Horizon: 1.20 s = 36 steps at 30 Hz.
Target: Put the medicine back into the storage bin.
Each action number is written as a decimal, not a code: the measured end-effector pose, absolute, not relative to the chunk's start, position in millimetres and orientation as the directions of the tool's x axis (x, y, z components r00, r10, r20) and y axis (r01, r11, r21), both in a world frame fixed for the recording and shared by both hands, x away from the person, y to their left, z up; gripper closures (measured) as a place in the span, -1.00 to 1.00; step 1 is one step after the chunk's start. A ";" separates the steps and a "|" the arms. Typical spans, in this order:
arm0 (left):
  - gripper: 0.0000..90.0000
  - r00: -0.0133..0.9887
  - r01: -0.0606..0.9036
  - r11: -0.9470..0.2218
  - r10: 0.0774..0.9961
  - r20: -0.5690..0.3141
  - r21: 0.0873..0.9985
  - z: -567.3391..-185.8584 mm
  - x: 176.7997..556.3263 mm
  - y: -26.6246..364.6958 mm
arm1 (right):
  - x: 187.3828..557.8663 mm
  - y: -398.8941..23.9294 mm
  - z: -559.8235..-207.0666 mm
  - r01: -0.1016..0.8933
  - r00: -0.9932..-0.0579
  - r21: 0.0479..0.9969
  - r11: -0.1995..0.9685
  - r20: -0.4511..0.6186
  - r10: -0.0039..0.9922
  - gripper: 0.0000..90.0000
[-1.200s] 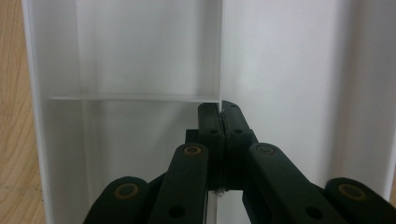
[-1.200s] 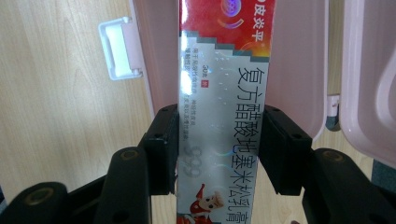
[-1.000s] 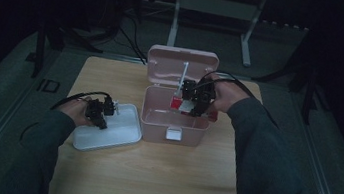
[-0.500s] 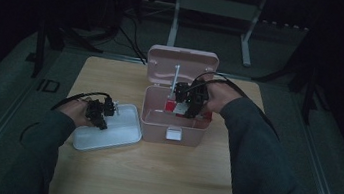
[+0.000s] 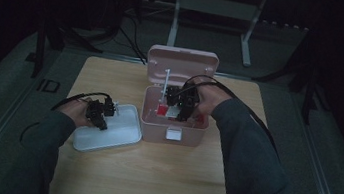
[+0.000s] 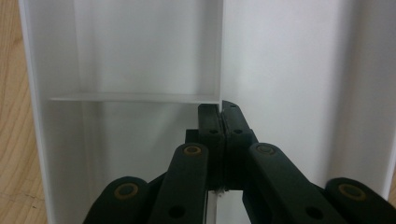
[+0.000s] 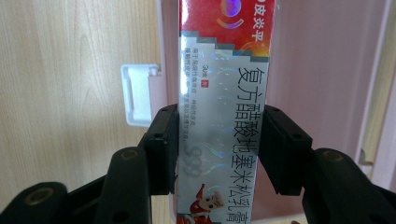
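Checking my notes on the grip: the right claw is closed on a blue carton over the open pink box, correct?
Not blue. The right claw grips a red and silver carton over the open pink box, as the right gripper view shows.

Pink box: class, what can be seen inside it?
Inside the pink box, the right hand-held gripper clamps a red-and-silver carton. That gripper and hand cover the rest of the interior.

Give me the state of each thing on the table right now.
Pink storage box: lid up, open.
White latch: unfastened.
Medicine carton: gripped at its sides, over the open box.
White divided tray: flat on the table.
Left gripper: fingers shut on the tray's divider.
Right gripper: shut on the carton.
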<state>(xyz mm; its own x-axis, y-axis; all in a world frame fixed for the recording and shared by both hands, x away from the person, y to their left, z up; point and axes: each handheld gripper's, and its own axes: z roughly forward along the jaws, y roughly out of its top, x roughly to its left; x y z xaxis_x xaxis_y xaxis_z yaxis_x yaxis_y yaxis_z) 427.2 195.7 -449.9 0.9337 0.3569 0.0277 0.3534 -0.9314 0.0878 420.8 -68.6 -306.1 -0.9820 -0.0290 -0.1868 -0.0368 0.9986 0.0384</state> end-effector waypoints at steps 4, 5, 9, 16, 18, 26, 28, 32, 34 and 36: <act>0.97 0.934 0.353 -0.931 0.356 0.027 0.088 -450.2 427.0 196.0 | 419.9 -65.4 -310.5 -0.043 -0.983 0.032 0.999 -0.182 -0.037 0.14; 0.97 0.934 0.353 -0.931 0.357 0.027 0.088 -450.2 427.0 196.0 | 419.6 -63.7 -312.4 -0.046 -0.983 0.030 0.999 -0.181 -0.040 0.14; 0.97 0.934 0.353 -0.932 0.356 0.027 0.087 -450.7 426.8 195.6 | 419.2 -61.9 -312.7 -0.047 -0.983 0.032 0.998 -0.178 -0.041 0.14; 0.97 0.934 0.353 -0.931 0.356 0.022 0.089 -453.4 426.6 195.5 | 419.7 -59.2 -315.0 -0.054 -0.984 0.033 0.998 -0.174 -0.048 0.14; 0.97 0.935 0.350 -0.933 0.353 0.022 0.084 -454.1 426.8 195.3 | 419.2 -57.7 -317.2 -0.051 -0.985 0.020 0.998 -0.169 -0.047 0.14; 0.97 0.934 0.353 -0.932 0.356 0.019 0.087 -455.4 426.3 195.4 | 418.5 -54.8 -321.2 -0.060 -0.985 0.015 0.998 -0.165 -0.057 0.14; 0.97 0.934 0.353 -0.932 0.356 0.020 0.086 -455.6 426.3 195.3 | 418.4 -54.6 -321.6 -0.060 -0.985 0.014 0.998 -0.166 -0.057 0.14; 0.97 0.936 0.348 -0.933 0.351 0.020 0.085 -456.0 426.5 194.6 | 418.5 -53.7 -322.9 -0.065 -0.984 0.014 0.998 -0.165 -0.062 0.14; 0.97 0.936 0.348 -0.934 0.351 0.020 0.086 -456.0 426.7 194.7 | 418.6 -53.5 -323.5 -0.065 -0.985 0.013 0.998 -0.163 -0.062 0.14; 0.97 0.936 0.349 -0.933 0.351 0.020 0.086 -456.0 426.6 194.7 | 419.3 -53.0 -324.8 -0.064 -0.985 0.011 0.998 -0.163 -0.061 0.14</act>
<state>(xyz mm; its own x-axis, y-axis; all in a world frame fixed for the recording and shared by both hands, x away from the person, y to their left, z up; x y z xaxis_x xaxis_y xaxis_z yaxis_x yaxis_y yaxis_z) 426.6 194.7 -456.0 0.9360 0.3514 0.0197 0.3485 -0.9333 0.0860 419.3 -53.0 -324.8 -0.9846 -0.0613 -0.1635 -0.0640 0.9979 0.0113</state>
